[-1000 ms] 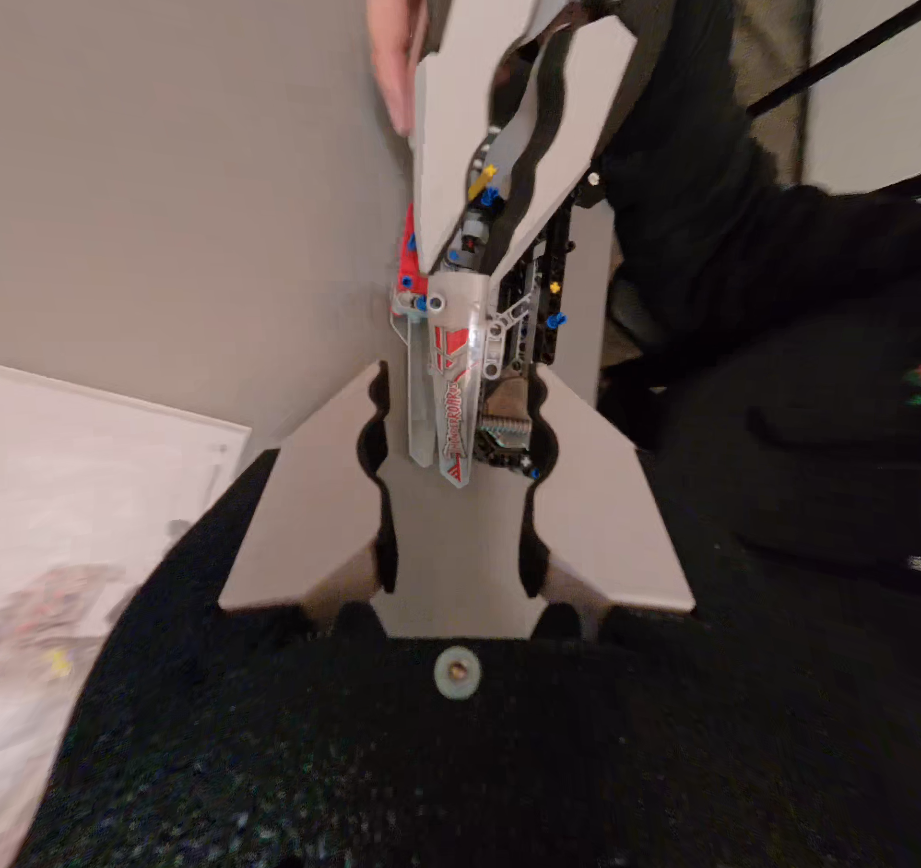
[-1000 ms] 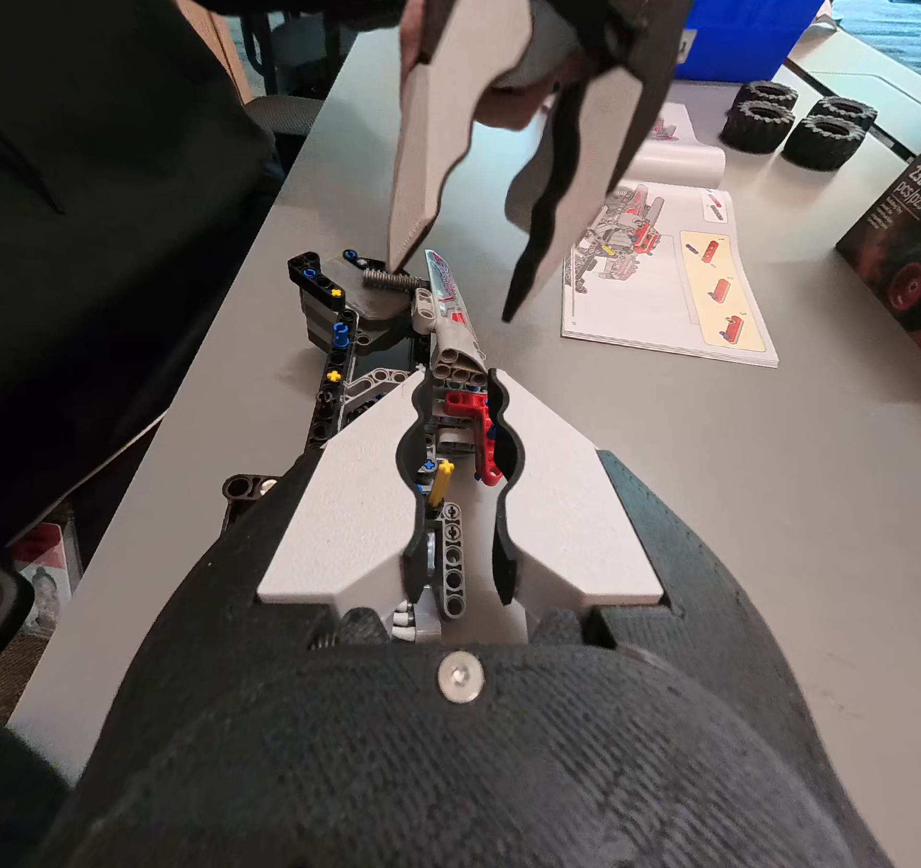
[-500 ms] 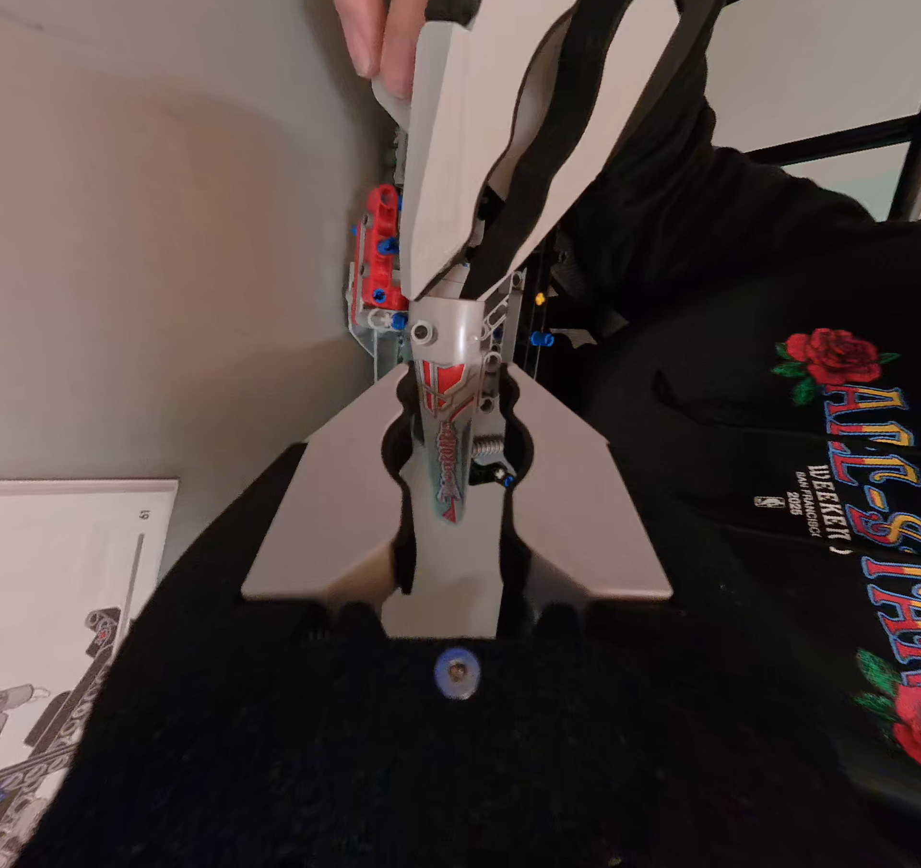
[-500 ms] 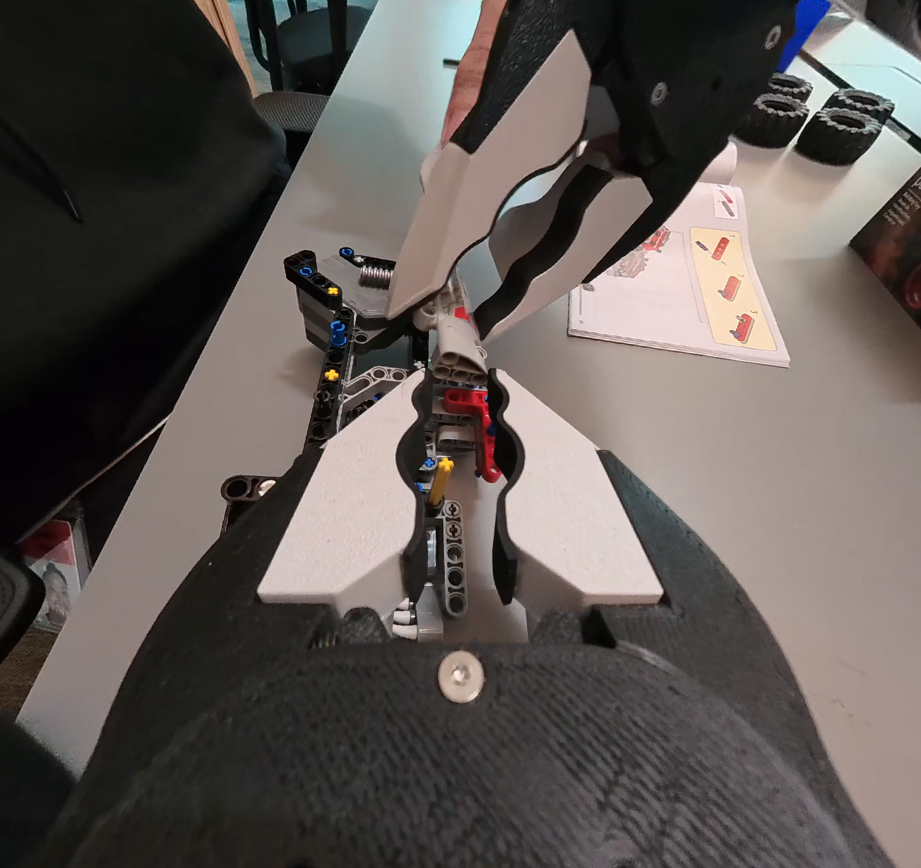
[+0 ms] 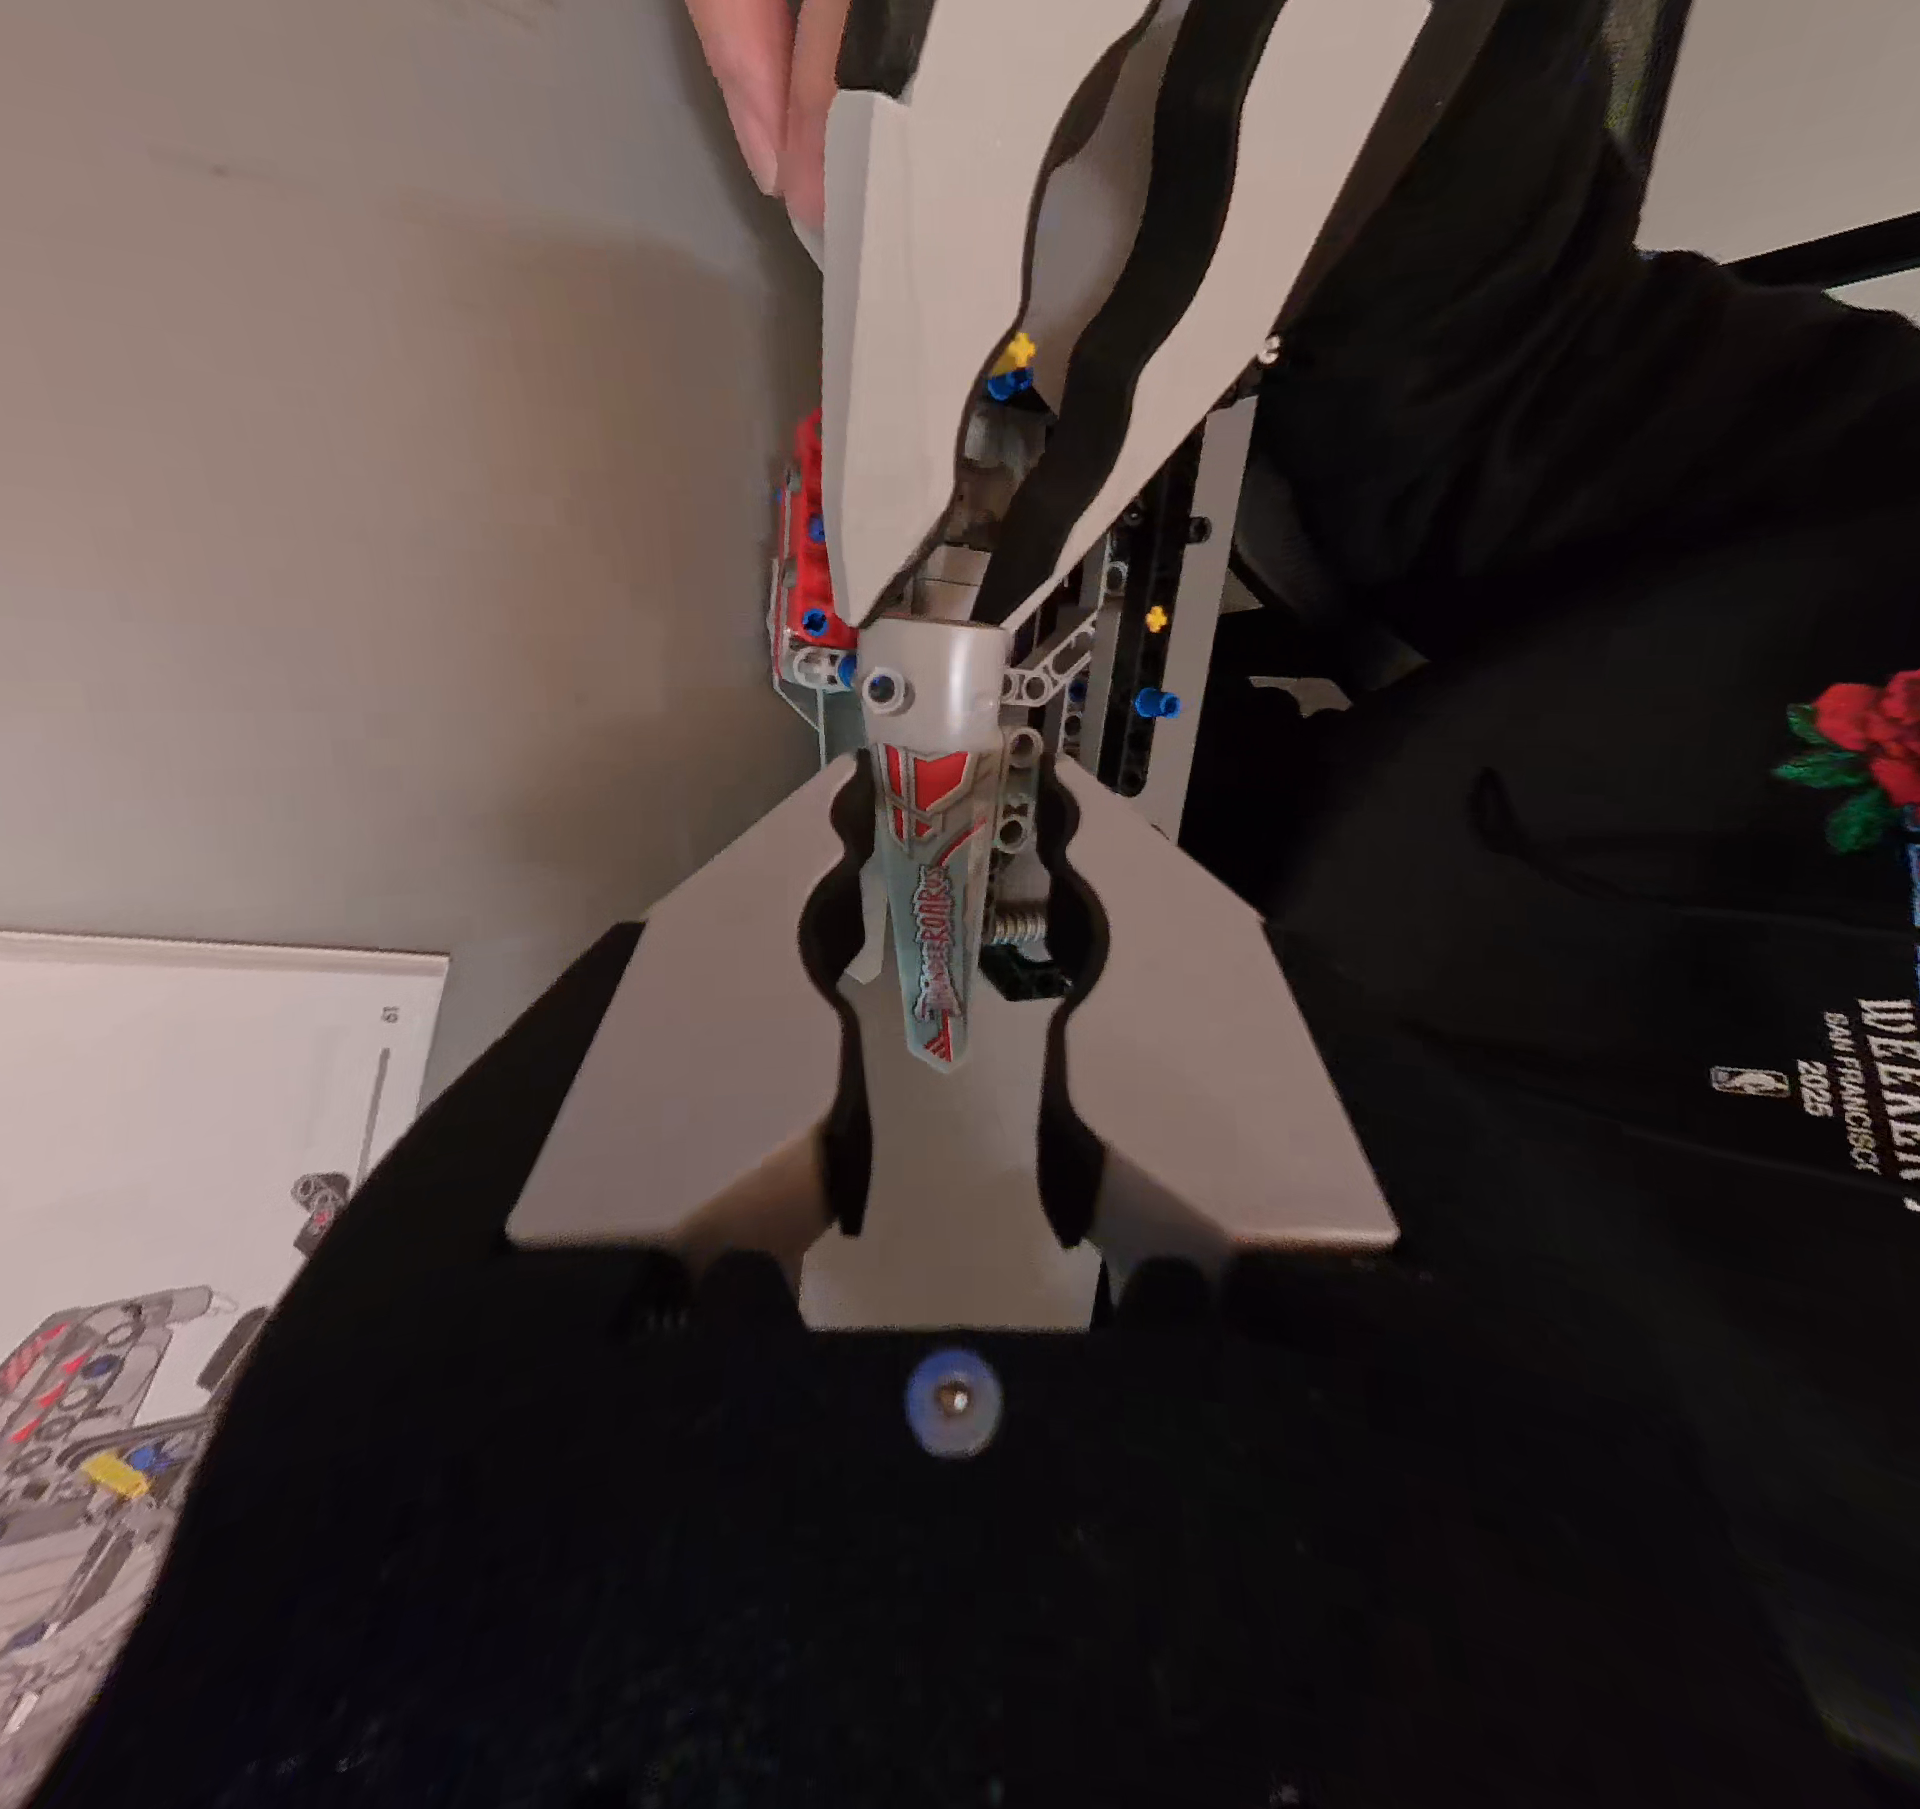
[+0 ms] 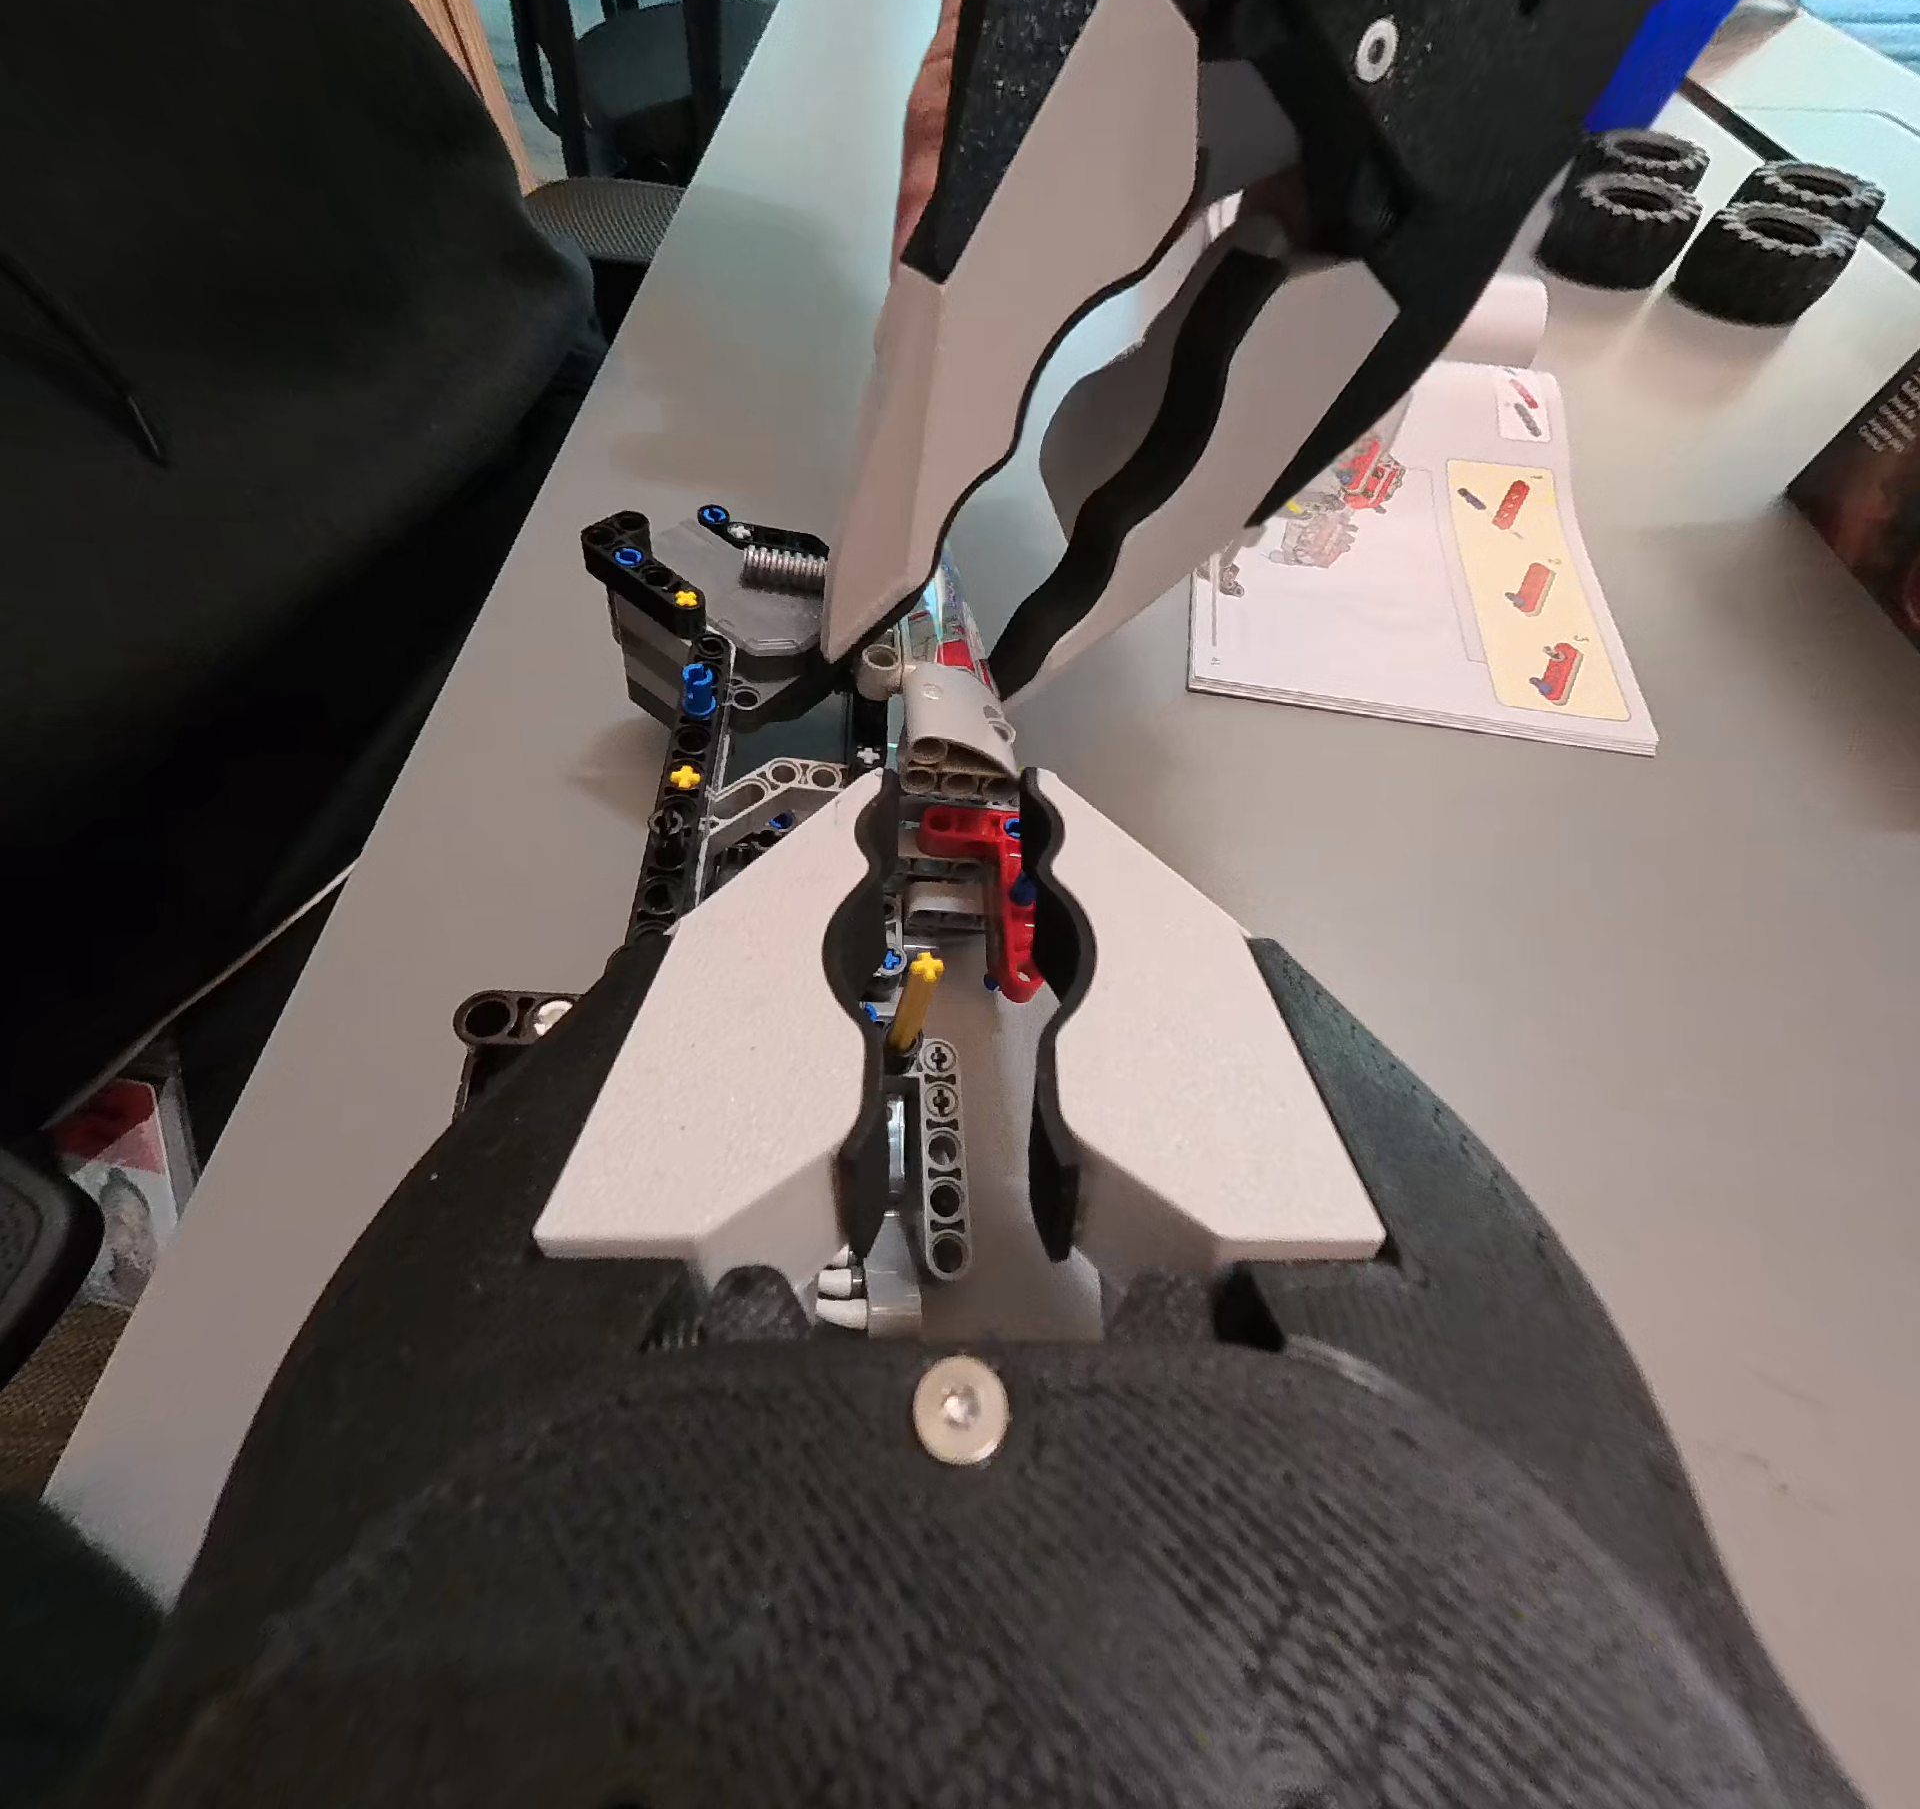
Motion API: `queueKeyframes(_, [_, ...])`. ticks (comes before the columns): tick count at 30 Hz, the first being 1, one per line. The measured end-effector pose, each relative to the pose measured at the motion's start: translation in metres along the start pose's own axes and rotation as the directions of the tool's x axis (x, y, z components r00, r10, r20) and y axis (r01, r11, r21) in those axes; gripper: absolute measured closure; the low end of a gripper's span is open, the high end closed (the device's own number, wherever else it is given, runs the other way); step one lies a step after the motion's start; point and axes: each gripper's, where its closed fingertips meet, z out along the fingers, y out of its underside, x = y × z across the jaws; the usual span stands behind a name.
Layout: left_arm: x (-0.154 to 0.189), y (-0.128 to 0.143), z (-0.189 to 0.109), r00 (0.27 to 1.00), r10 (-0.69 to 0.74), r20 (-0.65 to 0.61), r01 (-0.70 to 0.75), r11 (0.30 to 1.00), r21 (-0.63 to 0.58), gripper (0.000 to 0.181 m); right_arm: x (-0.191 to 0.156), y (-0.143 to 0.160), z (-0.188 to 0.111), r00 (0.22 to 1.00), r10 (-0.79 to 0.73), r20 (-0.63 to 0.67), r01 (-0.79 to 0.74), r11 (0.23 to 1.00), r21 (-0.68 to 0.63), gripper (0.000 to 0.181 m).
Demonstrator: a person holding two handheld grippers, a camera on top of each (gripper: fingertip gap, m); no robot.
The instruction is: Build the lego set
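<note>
Chassis beams, black and studded with blue pins, run along the table (image 6: pixel 1455 1032) edge at nine o'clock of the right wrist view; they belong to the half-built lego model (image 6: pixel 727 720), which lies flat on the table between the two tools. Such a frame is probably light and fairly stiff along its beams, yet pinned joints could pop under twisting, so the solid core seems the safest hold. At centre, the right gripper (image 6: pixel 951 803) comes in low from six o'clock, its jaws narrowly parted and closed around the model's red-and-grey core. Opposite, the left gripper (image 6: pixel 914 658) slants down from twelve o'clock, tips straddling the grey printed panel (image 6: pixel 956 710); in its own view the left gripper (image 5: pixel 951 793) shows a moderate gap, the panel (image 5: pixel 935 886) between the pads, but I cannot tell whether they bear on it. Farther right, at three o'clock, lies the open instruction booklet (image 6: pixel 1455 596), with four black tyres (image 6: pixel 1714 221) beyond it at one o'clock.
</note>
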Motion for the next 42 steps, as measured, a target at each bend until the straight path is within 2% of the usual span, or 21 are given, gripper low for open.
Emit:
queueKeyframes(4, [0.001, 0.001, 0.0, 1.0, -0.008, 0.026, 0.008, 1.0, -0.007, 0.153, 0.015, 0.003, -0.011, 0.994, 0.01, -0.106, -0.011, 1.0, -0.005, 0.147])
queueKeyframes(7, [0.002, 0.002, 0.003, 0.999, -0.007, 0.032, 0.007, 1.0, -0.009, 0.153, 0.024, -0.006, -0.031, 0.981, 0.098, -0.166, -0.082, 0.992, 0.098, 0.13])
queueKeyframes(8, [0.002, 0.002, 0.003, 0.999, -0.008, 0.031, 0.008, 1.0, -0.012, 0.153, 0.017, -0.013, -0.036, 0.983, 0.126, -0.133, -0.107, 0.984, 0.14, 0.118])
queueKeyframes(10, [0.0, 0.002, 0.002, 0.999, -0.01, 0.04, 0.01, 1.0, -0.007, 0.153, -0.004, -0.024, -0.04, 0.991, 0.092, -0.093, -0.076, 0.984, 0.159, 0.117])
queueKeyframes(13, [0.0, 0.002, 0.003, 0.999, -0.025, 0.023, 0.025, 1.0, 0.014, 0.153, -0.029, -0.033, -0.038, 0.984, -0.043, -0.17, 0.053, 0.997, 0.053, 0.103])
queueKeyframes(16, [0.001, 0.001, 0.004, 1.0, -0.022, -0.002, 0.022, 0.999, 0.025, 0.153, -0.035, -0.043, -0.053, 0.953, -0.096, -0.288, 0.094, 0.995, -0.02, 0.104])
queueKeyframes(18, [0.001, 0.001, 0.004, 1.0, 0.0, -0.004, 0.0, 1.0, 0.013, 0.153, -0.039, -0.052, -0.066, 0.937, -0.028, -0.35, 0.029, 1.0, -0.002, 0.114])
queueKeyframes(21, [0.001, 0.0, 0.004, 0.998, 0.061, 0.001, -0.061, 0.998, -0.02, 0.153, -0.064, -0.069, -0.061, 0.937, 0.081, -0.34, -0.059, 0.995, 0.074, 0.12])
queueKeyframes(22, [0.001, 0.0, 0.004, 0.996, 0.086, 0.006, -0.085, 0.996, -0.035, 0.153, -0.068, -0.07, -0.056, 0.923, 0.133, -0.362, -0.104, 0.99, 0.1, 0.113])
queueKeyframes(25, [0.0, -0.004, 0.003, 0.986, 0.163, 0.025, -0.161, 0.985, -0.061, 0.153, -0.077, -0.056, -0.042, 0.851, 0.24, -0.467, -0.217, 0.971, 0.104, 0.108])
queueKeyframes(27, [0.001, -0.004, 0.004, 0.981, 0.193, 0.004, -0.192, 0.978, -0.085, 0.153, -0.07, -0.041, -0.037, 0.767, 0.267, -0.583, -0.266, 0.96, 0.09, 0.111])
queueKeyframes(28, [0.001, -0.004, 0.005, 0.98, 0.2, -0.005, -0.2, 0.975, -0.093, 0.153, -0.071, -0.029, -0.033, 0.75, 0.243, -0.615, -0.281, 0.959, 0.037, 0.115])
queueKeyframes(29, [0.001, -0.004, 0.005, 0.979, 0.205, -0.014, -0.206, 0.973, -0.101, 0.153, -0.07, -0.016, -0.031, 0.734, 0.203, -0.648, -0.294, 0.955, -0.033, 0.127])
queueKeyframes(30, [0.001, -0.004, 0.005, 0.977, 0.213, -0.022, -0.214, 0.97, -0.112, 0.153, -0.067, -0.003, -0.029, 0.721, 0.165, -0.673, -0.31, 0.946, -0.1, 0.129])
queueKeyframes(31, [0.001, -0.004, 0.005, 0.975, 0.221, -0.029, -0.223, 0.968, -0.117, 0.153, -0.067, 0.008, -0.026, 0.726, 0.141, -0.673, -0.328, 0.931, -0.159, 0.123])
queueKeyframes(36, [0.002, -0.005, 0.006, 0.963, 0.267, -0.037, -0.27, 0.957, -0.103, 0.153, -0.061, 0.024, -0.007, 0.799, 0.077, -0.596, -0.293, 0.916, -0.275, 0.141])
queueKeyframes(42, [-0.01, -0.011, -0.005, 0.972, 0.235, 0.012, -0.234, 0.971, -0.051, 0.153, -0.033, 0.031, -0.01, 0.826, -0.053, -0.561, -0.221, 0.885, -0.409, 0.14])
